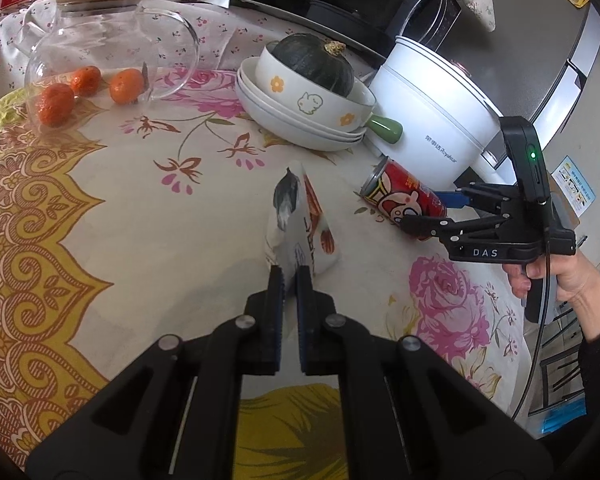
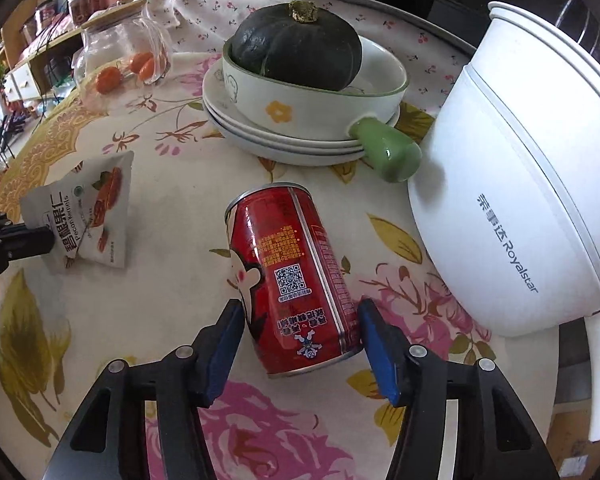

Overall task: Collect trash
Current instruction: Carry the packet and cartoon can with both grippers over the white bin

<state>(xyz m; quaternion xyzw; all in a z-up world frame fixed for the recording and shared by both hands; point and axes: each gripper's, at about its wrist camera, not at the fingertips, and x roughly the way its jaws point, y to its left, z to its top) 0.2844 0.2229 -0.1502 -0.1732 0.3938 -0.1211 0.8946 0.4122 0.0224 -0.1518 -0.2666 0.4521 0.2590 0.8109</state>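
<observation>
A white snack packet point(image 1: 300, 224) with red print stands up off the flowered tablecloth, pinched at its near edge by my left gripper point(image 1: 290, 276), which is shut on it. The right wrist view shows the same packet point(image 2: 88, 212) at the left, with the left gripper point(image 2: 20, 236) gripping its corner. A red drink can point(image 2: 296, 264) lies on its side in front of a white pot. My right gripper point(image 2: 300, 308) straddles the can's near end, a blue pad close on each side without clearly pressing. In the left wrist view, the right gripper point(image 1: 428, 210) reaches the can point(image 1: 404, 192) from the right.
A dark green squash point(image 2: 296, 48) sits in a flowered bowl point(image 2: 320, 108) with a green handle, on stacked plates just behind the can. A white electric pot point(image 2: 520, 200) stands close on the right. A glass jar point(image 1: 112, 52) and tangerines lie far left. A person's hand point(image 1: 560, 276) holds the right gripper.
</observation>
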